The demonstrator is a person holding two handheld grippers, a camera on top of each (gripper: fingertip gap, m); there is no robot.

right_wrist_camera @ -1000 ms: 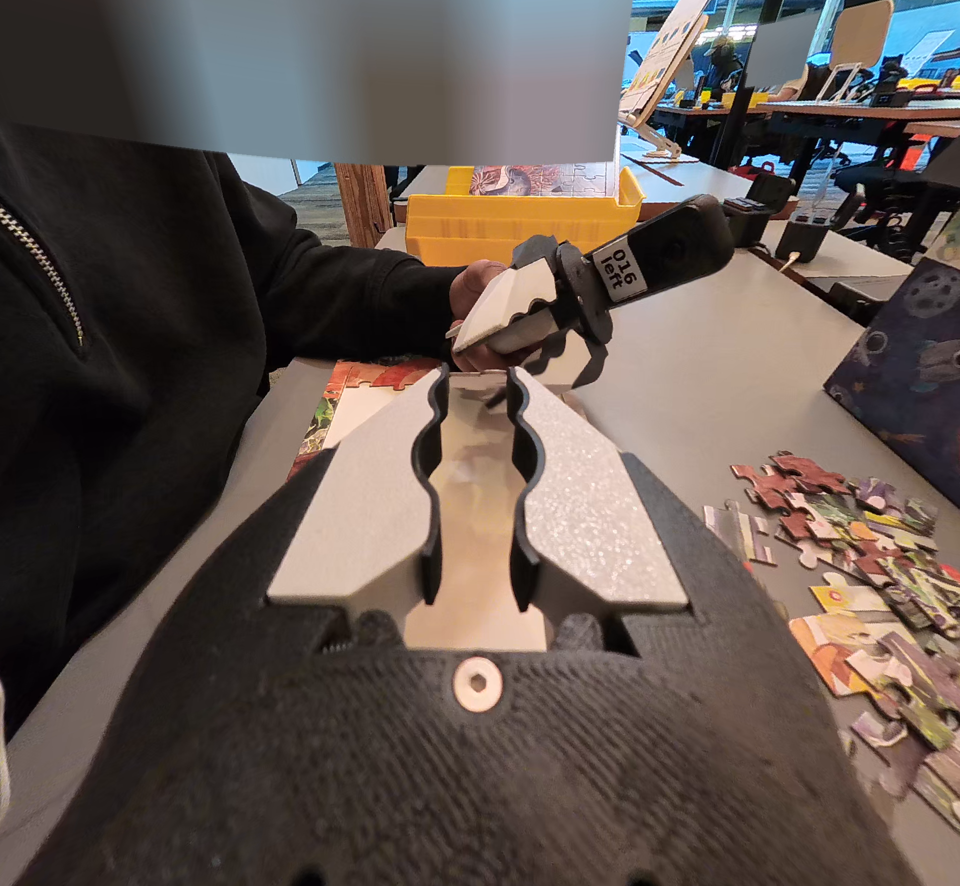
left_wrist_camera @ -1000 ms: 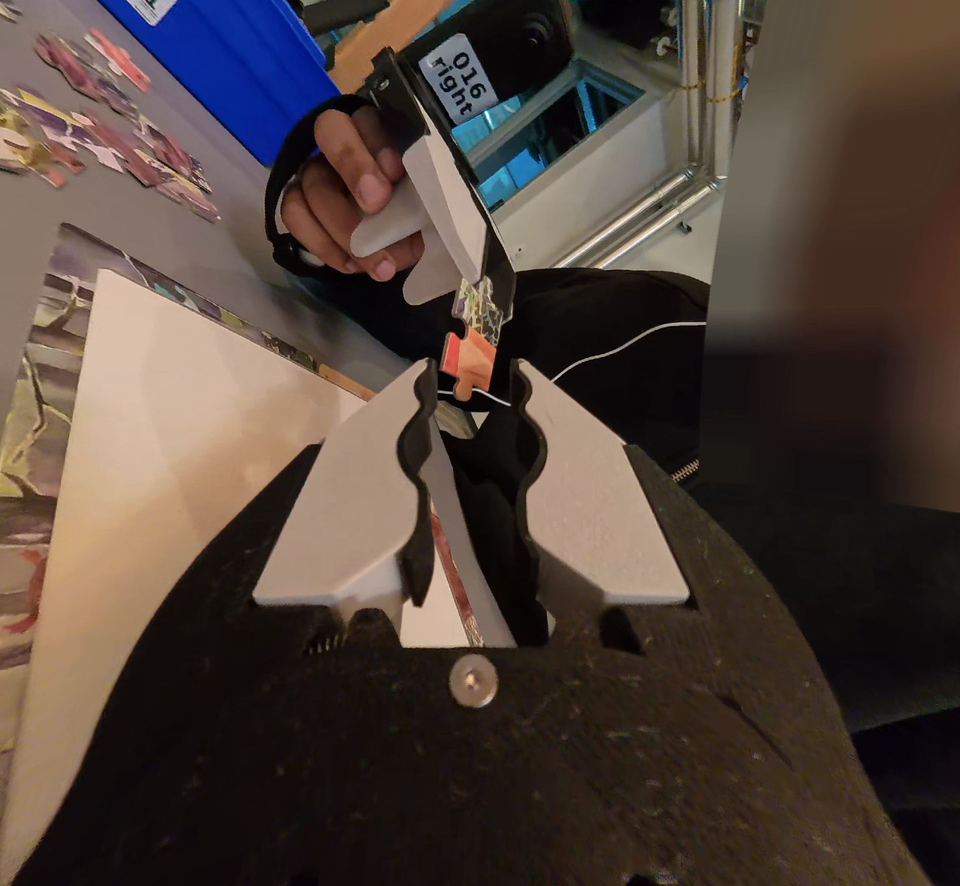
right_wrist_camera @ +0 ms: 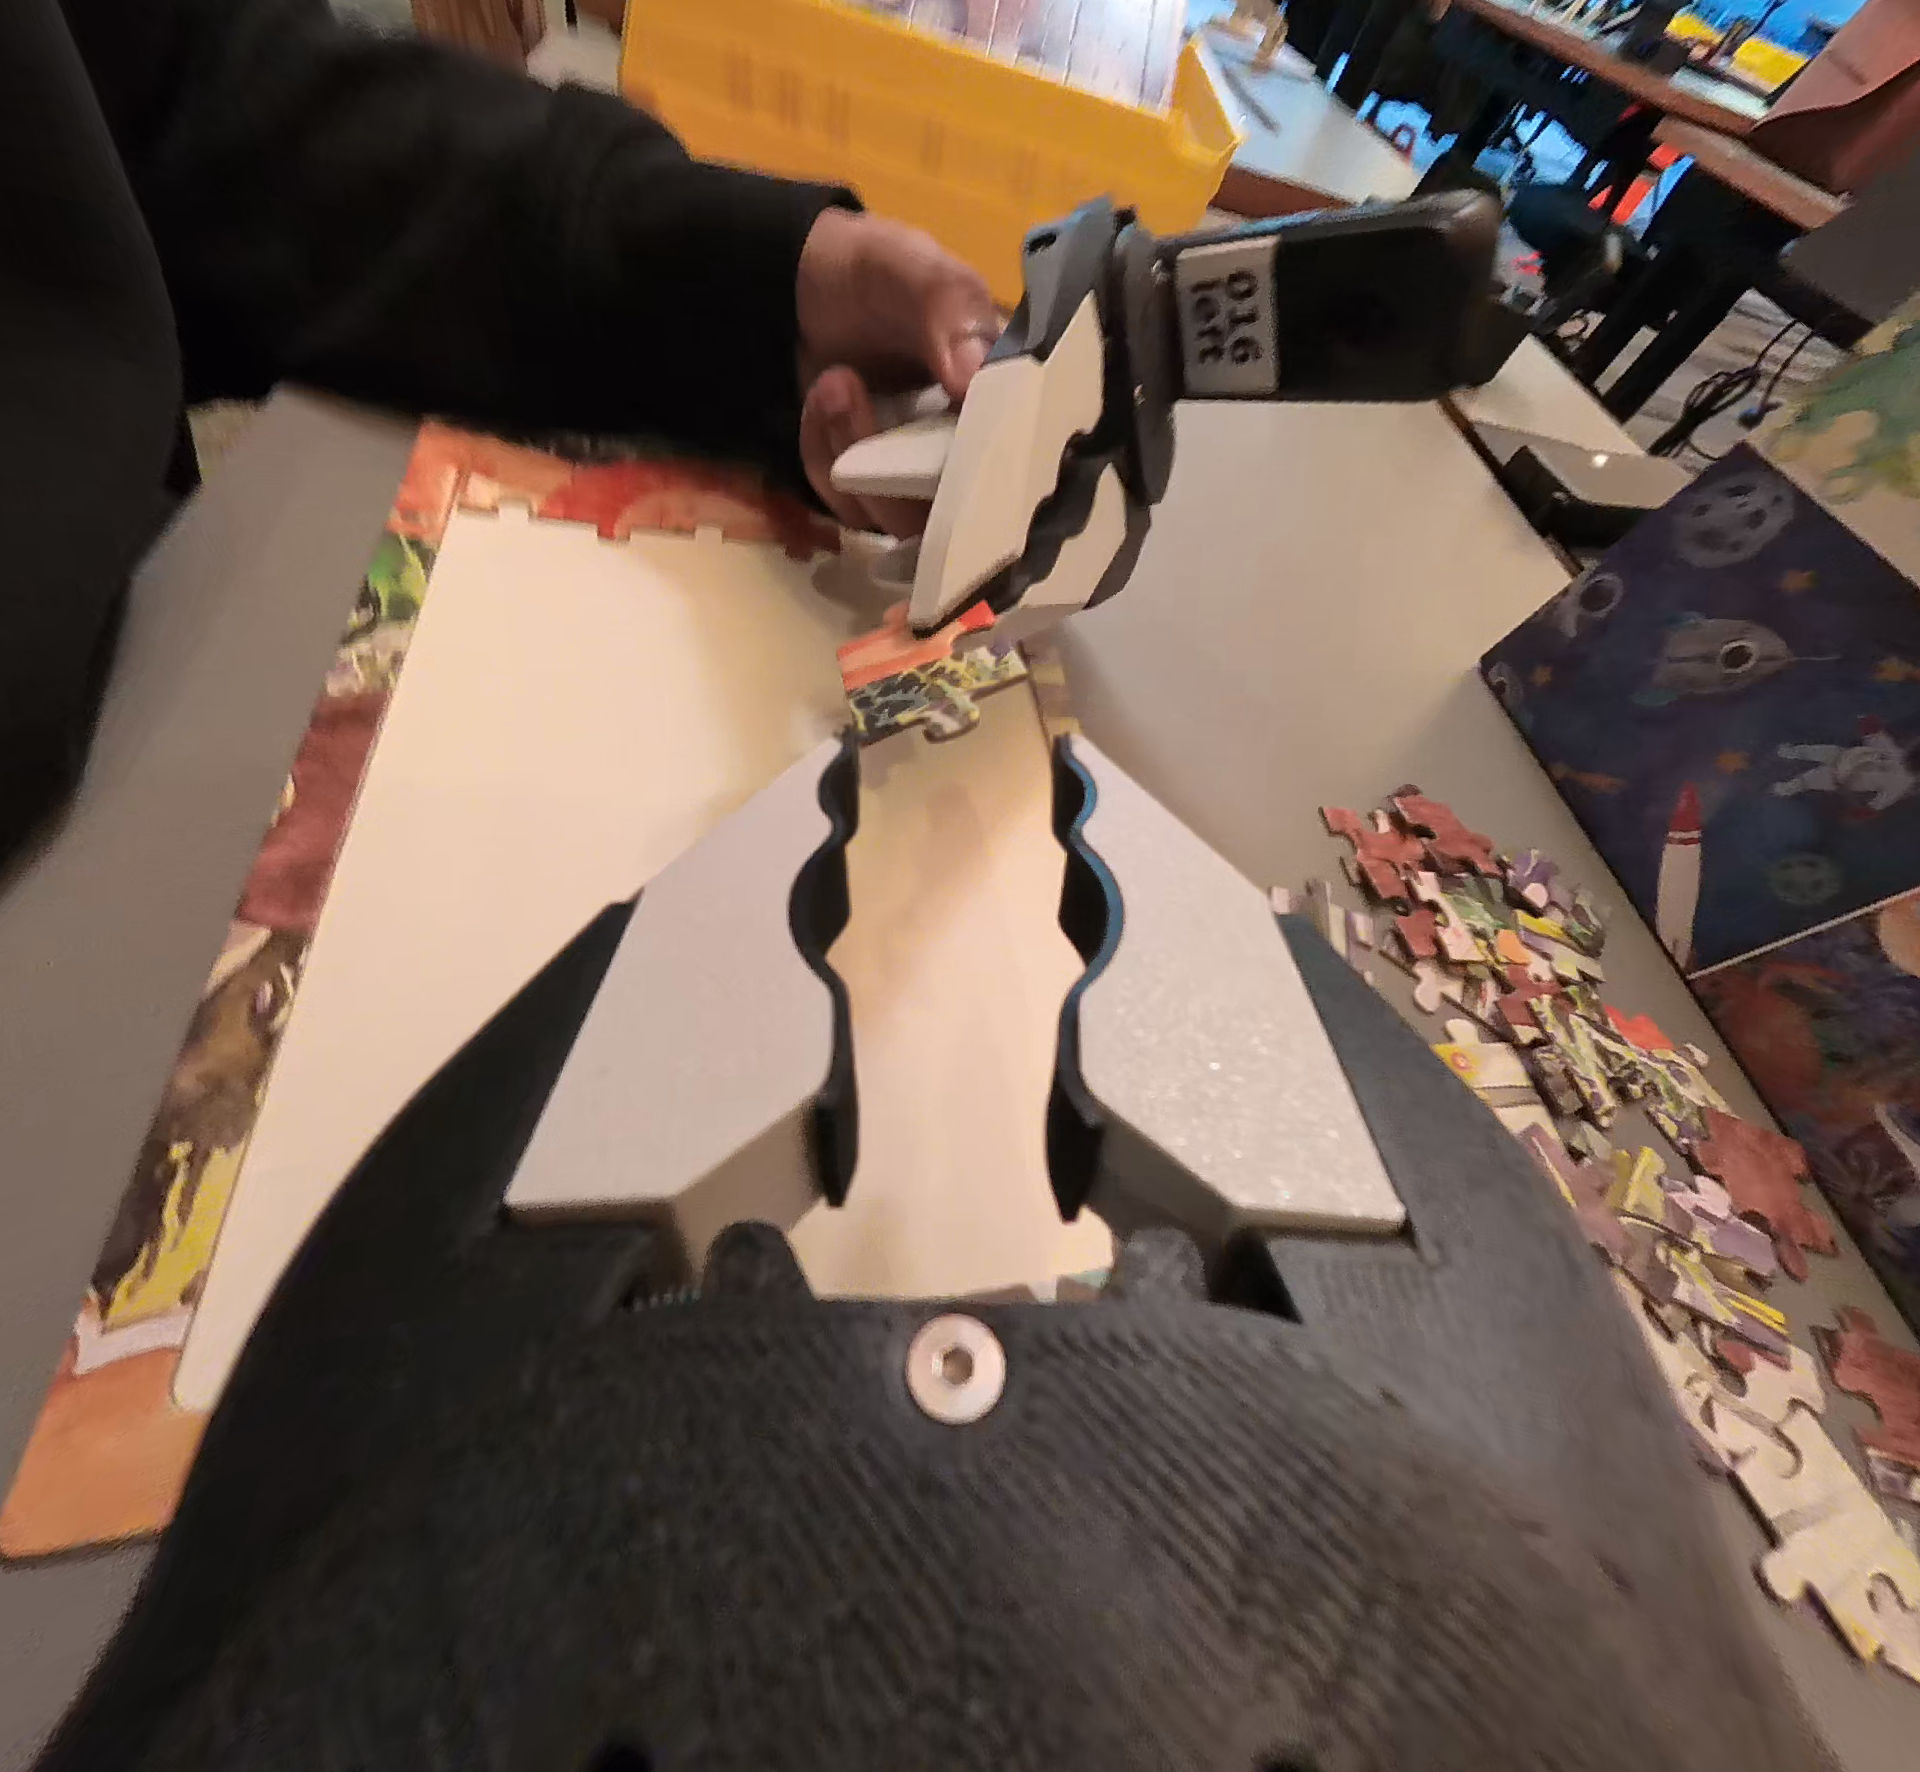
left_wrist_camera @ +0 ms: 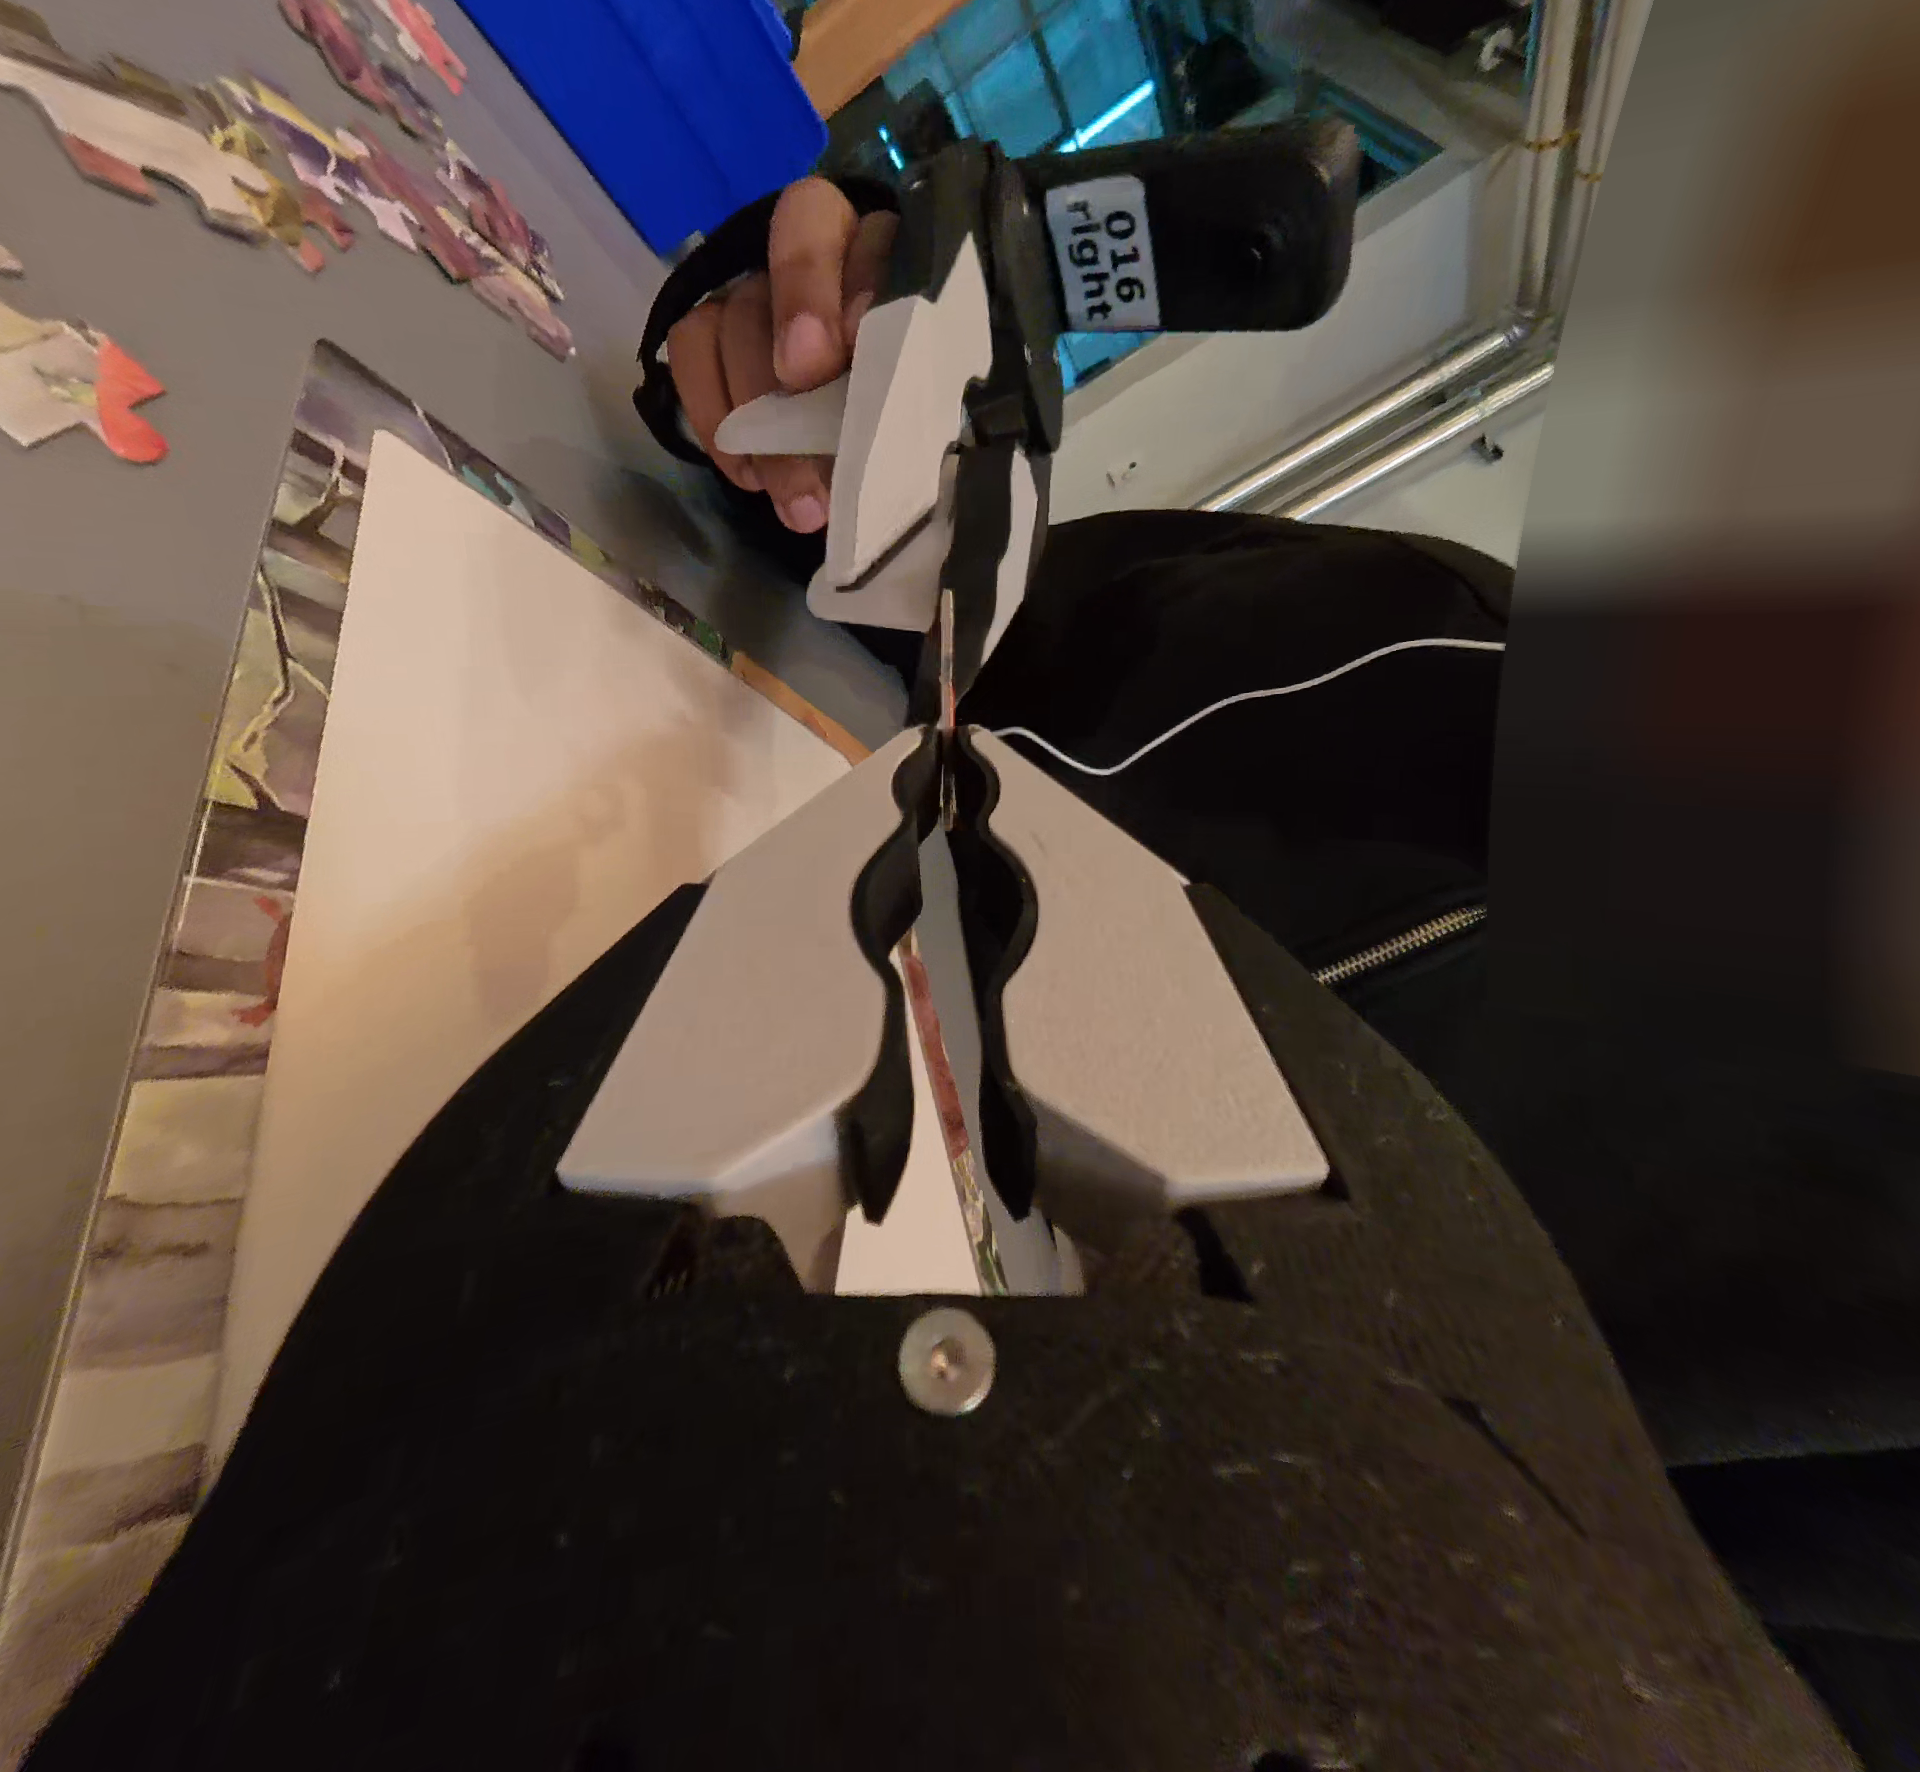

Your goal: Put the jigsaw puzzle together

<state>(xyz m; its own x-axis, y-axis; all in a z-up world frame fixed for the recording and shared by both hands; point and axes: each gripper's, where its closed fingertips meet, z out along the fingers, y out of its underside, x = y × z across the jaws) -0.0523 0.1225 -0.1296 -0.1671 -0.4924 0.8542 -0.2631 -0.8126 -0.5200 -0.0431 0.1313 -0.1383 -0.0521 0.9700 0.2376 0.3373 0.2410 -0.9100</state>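
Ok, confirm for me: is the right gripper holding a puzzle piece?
No: in the right wrist view the right gripper stands open and empty, while the left gripper is shut on the puzzle piece.

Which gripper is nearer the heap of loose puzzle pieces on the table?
Right. The right gripper, open, hangs over the puzzle board's bare middle with the heap of loose pieces just off to its side. The left gripper, shut on a puzzle piece, is farther off beyond the board.
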